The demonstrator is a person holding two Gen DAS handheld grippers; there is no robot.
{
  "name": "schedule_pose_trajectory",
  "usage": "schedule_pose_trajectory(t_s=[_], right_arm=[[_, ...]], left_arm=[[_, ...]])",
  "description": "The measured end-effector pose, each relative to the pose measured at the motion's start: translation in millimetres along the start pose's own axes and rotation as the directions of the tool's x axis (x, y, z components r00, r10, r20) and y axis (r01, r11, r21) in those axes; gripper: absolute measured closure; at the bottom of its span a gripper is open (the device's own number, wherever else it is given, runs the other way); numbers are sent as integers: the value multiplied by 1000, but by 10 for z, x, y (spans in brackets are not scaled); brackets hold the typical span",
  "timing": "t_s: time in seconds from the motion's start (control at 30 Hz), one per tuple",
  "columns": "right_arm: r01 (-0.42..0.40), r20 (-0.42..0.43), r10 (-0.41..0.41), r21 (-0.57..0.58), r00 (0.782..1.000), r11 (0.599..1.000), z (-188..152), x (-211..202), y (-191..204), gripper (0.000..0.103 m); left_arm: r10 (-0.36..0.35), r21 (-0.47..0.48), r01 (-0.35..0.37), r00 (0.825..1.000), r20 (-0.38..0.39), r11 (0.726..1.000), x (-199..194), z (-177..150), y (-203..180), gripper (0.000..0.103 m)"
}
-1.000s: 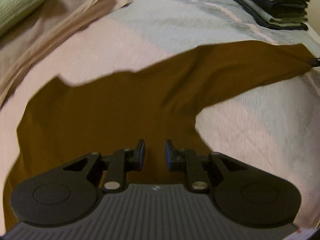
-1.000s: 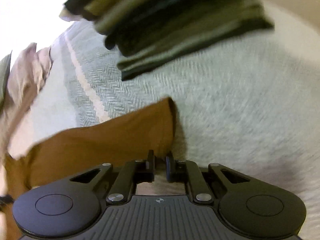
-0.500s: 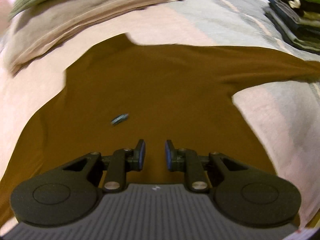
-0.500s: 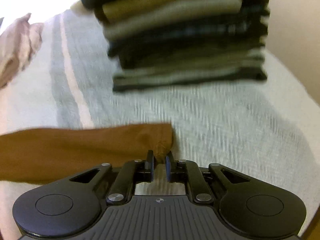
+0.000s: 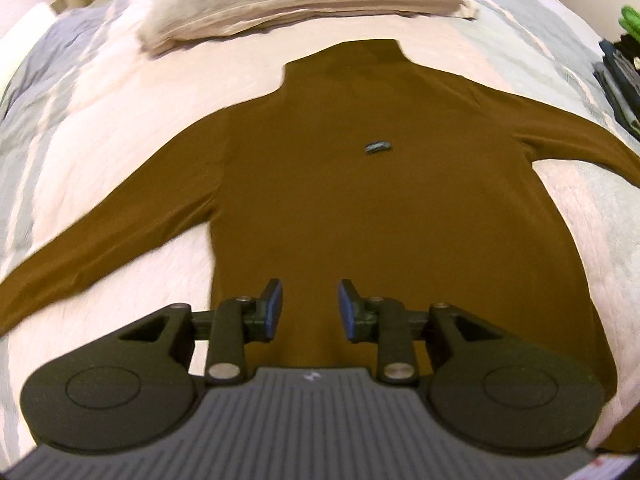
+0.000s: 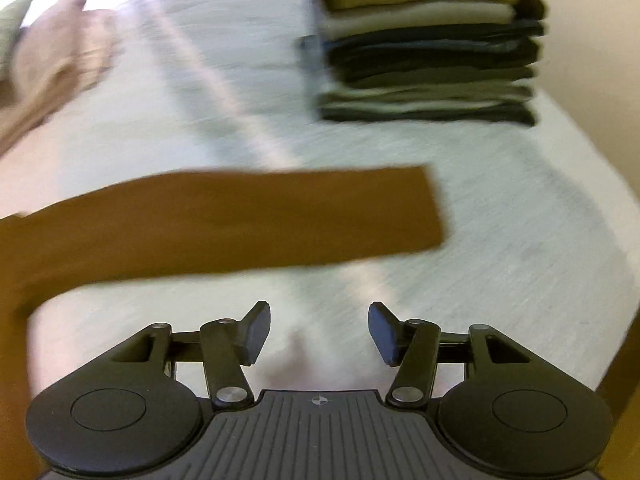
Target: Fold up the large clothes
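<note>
Brown sweater (image 5: 360,208) is lying flat on the bed (image 6: 520,220), sleeves spread. My right tongs (image 6: 319,334) have just been opening, empty, beside the cuff (image 6: 416,208); my left tongs (image 5: 309,307), also widening, are hovering empty over the hem. I'm judging the sleeve fold next: grip cleanly at the cuff.

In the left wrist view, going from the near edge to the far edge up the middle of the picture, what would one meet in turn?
Left gripper → hem and body of the brown sweater → small dark tag on its chest → sweater's collar → bare strip of bedspread → folded beige cloth.
</note>
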State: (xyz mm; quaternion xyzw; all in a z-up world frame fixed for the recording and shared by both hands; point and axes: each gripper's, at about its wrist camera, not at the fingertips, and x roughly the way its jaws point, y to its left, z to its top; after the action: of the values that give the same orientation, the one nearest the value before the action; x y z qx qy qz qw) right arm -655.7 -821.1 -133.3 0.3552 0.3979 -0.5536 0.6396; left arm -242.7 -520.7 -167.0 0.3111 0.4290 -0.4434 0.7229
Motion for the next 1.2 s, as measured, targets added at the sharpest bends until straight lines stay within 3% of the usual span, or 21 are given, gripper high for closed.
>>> schedule_pose_trajectory(t_s=[0.13, 0.2, 0.27, 0.57, 0.63, 0.7, 0.87, 1.1, 1.2], right_arm=[[-133, -21, 133, -7, 991, 991, -492, -397, 602, 51], [-189, -24, 189, -20, 982, 982, -767, -631, 895, 51], [-217, -34, 216, -47, 976, 975, -1030, -836, 1167, 50], [-305, -90, 292, -213, 952, 928, -1872, -1638, 2110, 45], [-310, -96, 295, -273, 951, 911, -1976, -1758, 2249, 42], [-306, -109, 285, -326, 952, 895, -2044, -1827, 2345, 39], [-303, -150, 265, -389, 952, 870, -2104, -1862, 2423, 35], [-338, -200, 279, -401, 939, 851, -2103, -1899, 2416, 34], [-315, -179, 263, -404, 948, 859, -2160, -2020, 2392, 34]], left_arm=[[-31, -13, 31, 999, -14, 999, -198, -317, 230, 74], [-57, -24, 56, 998, -27, 998, -302, -495, 350, 68], [-72, -33, 71, 997, -27, 997, -423, -649, 469, 66], [-76, -30, 75, 996, -37, 997, -888, -1119, 1049, 39], [-71, -40, 70, 996, -44, 997, -942, -1178, 1106, 36], [-71, -74, 67, 996, -56, 995, -993, -1231, 1144, 24], [-55, -133, 50, 998, -37, 990, -1153, -1288, 1095, 11], [-21, -219, 18, 1000, -10, 976, -1366, -1230, 922, 4], [-23, -215, 20, 1000, -11, 976, -1422, -1220, 834, 3]])
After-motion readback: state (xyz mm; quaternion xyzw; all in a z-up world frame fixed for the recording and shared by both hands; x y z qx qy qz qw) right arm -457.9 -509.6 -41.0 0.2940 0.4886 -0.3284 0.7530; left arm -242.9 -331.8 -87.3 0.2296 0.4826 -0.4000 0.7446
